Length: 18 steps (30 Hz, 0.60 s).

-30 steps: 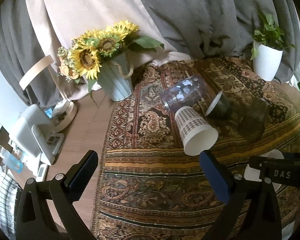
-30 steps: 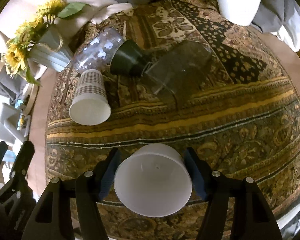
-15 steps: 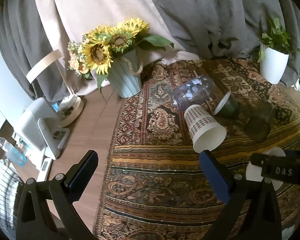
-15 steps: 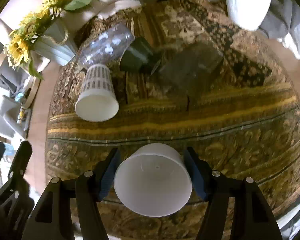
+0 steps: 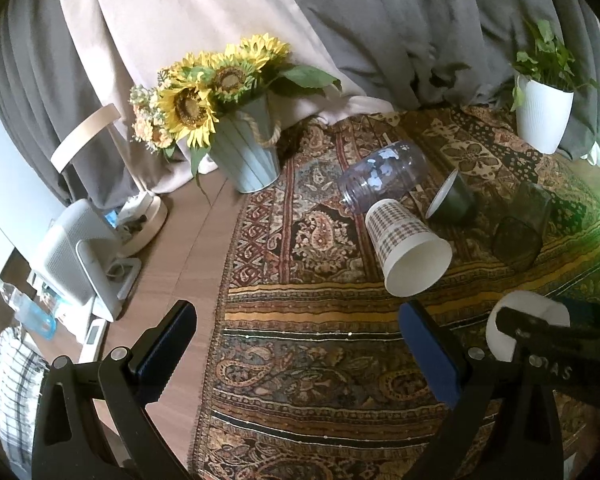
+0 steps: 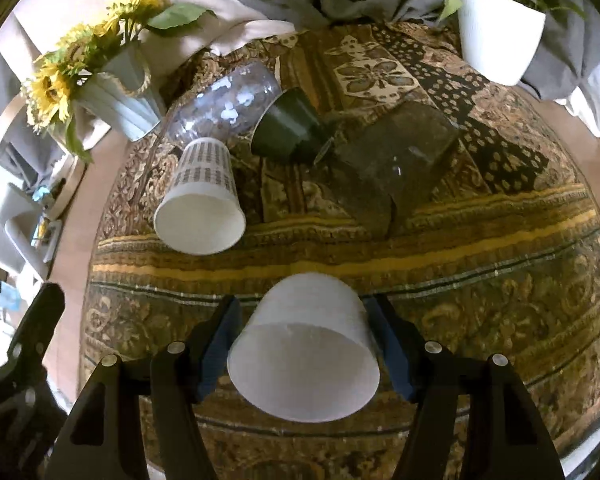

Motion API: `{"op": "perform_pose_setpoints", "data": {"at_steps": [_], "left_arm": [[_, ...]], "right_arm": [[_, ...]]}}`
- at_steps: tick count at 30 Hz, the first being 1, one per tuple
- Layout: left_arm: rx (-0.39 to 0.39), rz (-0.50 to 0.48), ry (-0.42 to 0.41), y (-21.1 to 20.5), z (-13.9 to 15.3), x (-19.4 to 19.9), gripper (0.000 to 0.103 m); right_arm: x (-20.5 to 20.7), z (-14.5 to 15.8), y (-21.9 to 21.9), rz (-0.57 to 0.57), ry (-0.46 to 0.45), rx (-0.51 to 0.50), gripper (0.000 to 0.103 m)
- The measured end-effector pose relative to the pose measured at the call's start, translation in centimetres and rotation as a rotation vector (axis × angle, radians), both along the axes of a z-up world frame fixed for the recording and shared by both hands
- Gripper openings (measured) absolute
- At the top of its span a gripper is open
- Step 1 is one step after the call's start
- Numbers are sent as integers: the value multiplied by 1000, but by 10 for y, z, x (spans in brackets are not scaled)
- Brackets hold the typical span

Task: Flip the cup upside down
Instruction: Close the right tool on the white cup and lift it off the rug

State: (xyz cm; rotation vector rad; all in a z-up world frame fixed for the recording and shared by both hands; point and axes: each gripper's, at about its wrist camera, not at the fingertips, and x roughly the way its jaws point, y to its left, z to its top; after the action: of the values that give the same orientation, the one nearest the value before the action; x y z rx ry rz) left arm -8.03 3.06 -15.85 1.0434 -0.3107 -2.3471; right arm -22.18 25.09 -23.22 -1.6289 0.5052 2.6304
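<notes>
My right gripper [image 6: 306, 346] is shut on a plain white cup [image 6: 304, 354], which is tilted with its open mouth toward the camera, above the patterned cloth [image 6: 480, 280]. The same cup [image 5: 528, 320] shows at the right of the left wrist view, partly behind the right gripper's black body. My left gripper [image 5: 296, 354] is open and empty, low over the cloth's left edge. A checked paper cup [image 5: 406, 254] lies on its side on the cloth, also in the right wrist view [image 6: 200, 200].
A clear purple jar [image 5: 382, 174], a dark green cup [image 5: 452, 198] and a dark glass tumbler [image 5: 522, 224] lie on their sides. A sunflower bucket [image 5: 246, 156] stands at the back left, a white plant pot [image 5: 544, 114] at the back right. Grey drapes hang behind.
The white cup in my right gripper has tipped, so more of its side wall shows. Both views have drawn back and up a little from the cloth.
</notes>
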Motion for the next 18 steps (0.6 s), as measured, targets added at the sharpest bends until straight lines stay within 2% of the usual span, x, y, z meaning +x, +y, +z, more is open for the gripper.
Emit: {"op": "perform_pose_setpoints", "data": {"at_steps": [15,18], "left_arm": [[-13,97,-7,6,-2,-1,103],[-18,123,-8,6,-2,-1,103]], "right_arm": [[16,-12,1,10,-67,-20,68],[16,-13,1,14,-73,-23,74]]}}
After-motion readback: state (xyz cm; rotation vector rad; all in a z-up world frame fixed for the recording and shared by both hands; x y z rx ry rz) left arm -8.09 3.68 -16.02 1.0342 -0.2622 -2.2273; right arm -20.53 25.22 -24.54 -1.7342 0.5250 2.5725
